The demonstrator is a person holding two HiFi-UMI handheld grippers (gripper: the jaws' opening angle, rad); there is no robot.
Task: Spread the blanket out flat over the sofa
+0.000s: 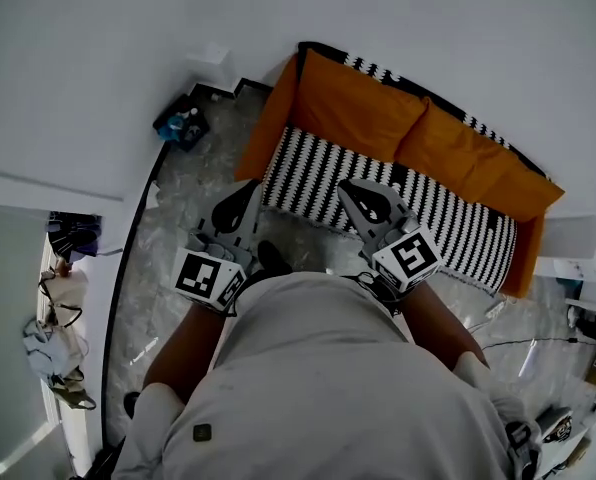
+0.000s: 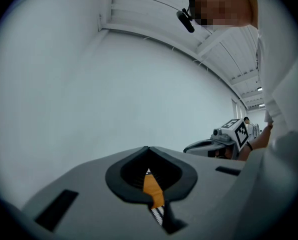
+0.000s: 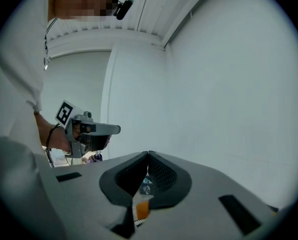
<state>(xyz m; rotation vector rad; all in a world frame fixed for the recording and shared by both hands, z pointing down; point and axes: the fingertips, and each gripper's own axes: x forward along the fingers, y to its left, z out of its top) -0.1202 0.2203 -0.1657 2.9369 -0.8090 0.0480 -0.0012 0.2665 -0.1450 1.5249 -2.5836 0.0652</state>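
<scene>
The black-and-white striped blanket lies over the seat of the orange sofa and hangs down its front edge. A striped strip also shows along the top of the backrest. I stand in front of the sofa with both grippers raised at chest height. The left gripper is shut with nothing in it. The right gripper is shut and empty too. Neither touches the blanket. Through each pair of closed jaws only a sliver of orange and stripes shows.
A marbled grey floor runs between me and the sofa. A dark box of small items sits in the corner left of the sofa. White furniture and cables are at the right. Bags hang at the far left.
</scene>
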